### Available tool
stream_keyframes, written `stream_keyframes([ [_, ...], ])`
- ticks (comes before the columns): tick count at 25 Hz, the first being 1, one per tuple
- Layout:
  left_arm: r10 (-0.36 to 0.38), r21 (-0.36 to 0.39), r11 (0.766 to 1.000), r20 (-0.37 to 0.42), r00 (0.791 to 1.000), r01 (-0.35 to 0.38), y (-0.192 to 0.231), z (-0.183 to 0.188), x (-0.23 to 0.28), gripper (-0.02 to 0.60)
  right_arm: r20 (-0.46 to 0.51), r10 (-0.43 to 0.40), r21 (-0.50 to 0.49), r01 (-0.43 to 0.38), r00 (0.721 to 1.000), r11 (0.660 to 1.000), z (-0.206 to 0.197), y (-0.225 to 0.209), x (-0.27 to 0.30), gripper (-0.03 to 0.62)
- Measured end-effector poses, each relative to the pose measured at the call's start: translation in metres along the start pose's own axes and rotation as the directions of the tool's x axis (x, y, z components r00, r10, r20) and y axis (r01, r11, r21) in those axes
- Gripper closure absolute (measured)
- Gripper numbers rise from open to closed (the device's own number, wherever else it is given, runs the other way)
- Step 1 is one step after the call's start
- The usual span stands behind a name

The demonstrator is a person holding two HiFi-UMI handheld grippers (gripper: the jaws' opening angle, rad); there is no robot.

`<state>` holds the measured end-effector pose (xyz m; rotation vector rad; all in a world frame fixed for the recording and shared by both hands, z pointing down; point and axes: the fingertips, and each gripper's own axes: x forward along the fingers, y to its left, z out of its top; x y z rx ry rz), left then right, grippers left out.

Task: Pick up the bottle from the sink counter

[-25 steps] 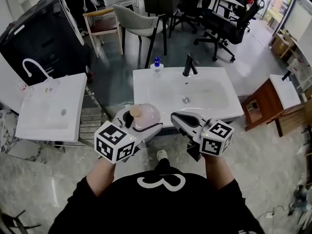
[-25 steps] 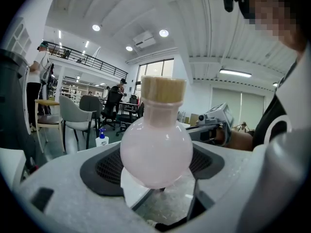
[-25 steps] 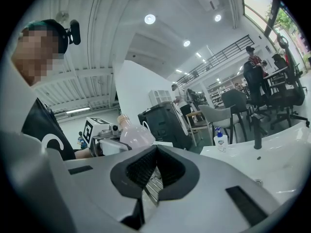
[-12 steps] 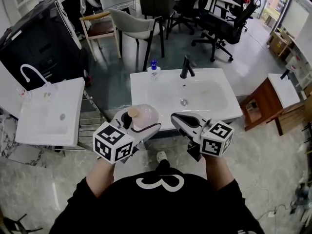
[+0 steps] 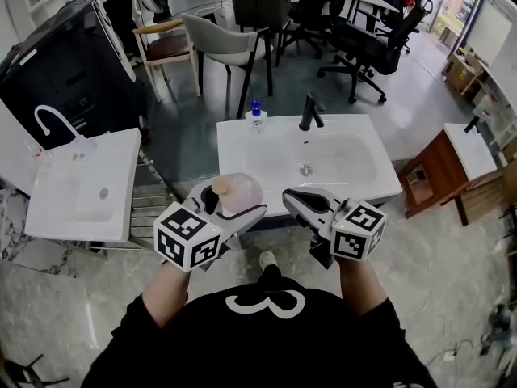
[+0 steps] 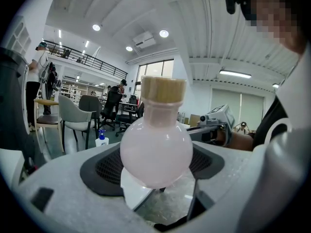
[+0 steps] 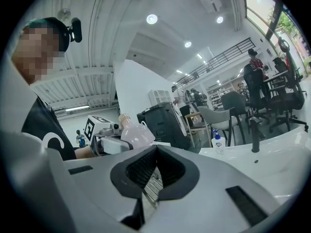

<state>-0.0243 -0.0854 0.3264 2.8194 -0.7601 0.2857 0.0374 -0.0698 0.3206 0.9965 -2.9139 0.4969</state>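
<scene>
A round pink bottle [image 5: 237,192] with a cork-coloured cap is held in my left gripper [image 5: 230,206], which is shut on its belly in front of the white sink counter [image 5: 242,148]. In the left gripper view the bottle [image 6: 156,149] stands upright between the two dark pads. My right gripper [image 5: 294,198] hovers beside it at the counter's front edge, its jaws closed together with nothing between them. From the right gripper view, the bottle [image 7: 135,134] shows to the left beyond my right gripper [image 7: 154,171].
A soap bottle with a blue pump [image 5: 257,115] and a black faucet [image 5: 310,110] stand at the counter's back edge. A second white sink unit [image 5: 81,184] is at the left, a brown wooden cabinet [image 5: 440,172] at the right, and chairs [image 5: 226,43] behind.
The head view has shifted slightly, so the sink counter sits a little higher in the picture. Both grippers and the held bottle keep the same pose.
</scene>
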Motion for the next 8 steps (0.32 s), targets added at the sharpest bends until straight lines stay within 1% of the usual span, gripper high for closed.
stream_keyframes([
  [8, -0.01, -0.001, 1.0, 0.003, 1.0, 0.01, -0.0004, 0.0, -0.0007, 0.181, -0.008, -0.011, -0.006, 0.011, 1.0, 1.0, -0.0014, 0.0015, 0.0019, 0.582],
])
